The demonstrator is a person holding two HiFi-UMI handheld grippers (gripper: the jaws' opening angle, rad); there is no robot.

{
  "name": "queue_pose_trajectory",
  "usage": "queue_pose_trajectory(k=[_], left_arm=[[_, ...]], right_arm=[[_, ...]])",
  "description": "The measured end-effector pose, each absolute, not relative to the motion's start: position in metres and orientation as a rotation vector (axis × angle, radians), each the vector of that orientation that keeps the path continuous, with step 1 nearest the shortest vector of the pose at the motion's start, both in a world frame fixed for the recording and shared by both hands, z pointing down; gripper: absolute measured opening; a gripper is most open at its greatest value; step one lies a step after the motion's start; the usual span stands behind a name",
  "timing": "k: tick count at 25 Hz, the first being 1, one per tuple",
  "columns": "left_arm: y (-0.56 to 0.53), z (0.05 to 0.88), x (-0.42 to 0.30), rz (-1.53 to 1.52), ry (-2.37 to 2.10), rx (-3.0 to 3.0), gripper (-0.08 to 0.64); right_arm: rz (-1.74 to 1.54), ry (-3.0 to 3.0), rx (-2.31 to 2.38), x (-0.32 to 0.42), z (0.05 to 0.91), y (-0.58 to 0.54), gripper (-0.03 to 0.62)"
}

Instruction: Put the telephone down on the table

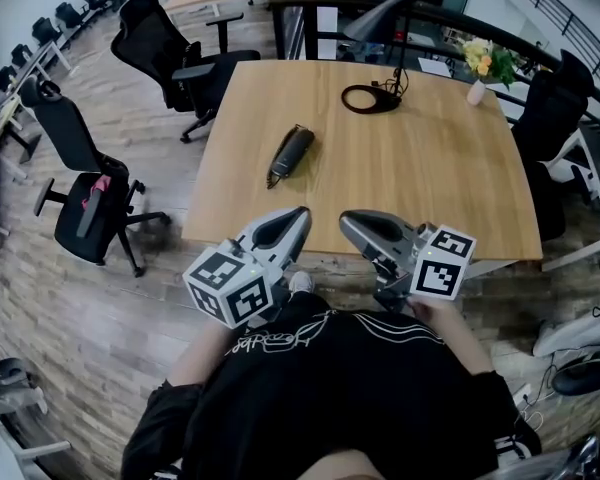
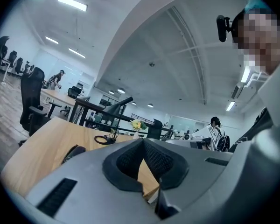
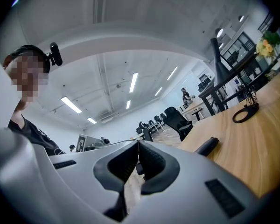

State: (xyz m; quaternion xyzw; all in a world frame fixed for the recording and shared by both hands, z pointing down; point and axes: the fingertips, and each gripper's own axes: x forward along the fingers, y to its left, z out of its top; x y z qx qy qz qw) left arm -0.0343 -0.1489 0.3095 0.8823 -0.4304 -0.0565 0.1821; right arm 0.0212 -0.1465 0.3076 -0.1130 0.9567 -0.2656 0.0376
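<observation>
The black telephone handset [image 1: 292,154] lies flat on the wooden table [image 1: 430,188], left of the middle, with nothing touching it. It also shows as a dark shape on the tabletop in the left gripper view, telephone [image 2: 73,153], and in the right gripper view, telephone [image 3: 206,146]. My left gripper [image 1: 303,211] and right gripper [image 1: 344,218] hang side by side at the table's near edge, close to the person's body and well short of the handset. The jaws of the left gripper [image 2: 143,140] and of the right gripper [image 3: 138,142] meet at their tips with nothing between them.
A black desk lamp [image 1: 385,13] with a ring base [image 1: 370,99] stands at the table's far side, and a small flower vase [image 1: 477,90] at its far right corner. Black office chairs [image 1: 175,58] [image 1: 85,183] stand to the left, another chair [image 1: 550,118] to the right.
</observation>
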Motion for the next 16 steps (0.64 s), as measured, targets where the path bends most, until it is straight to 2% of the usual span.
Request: queue_pose_trajectory(k=[16], left_arm=[[-0.139,0.304,-0.017,-0.139,-1.129,2.555,0.008]], right_arm=[[-0.789,2.933,-0.375,0.03,0.304,-0.141,0.04]])
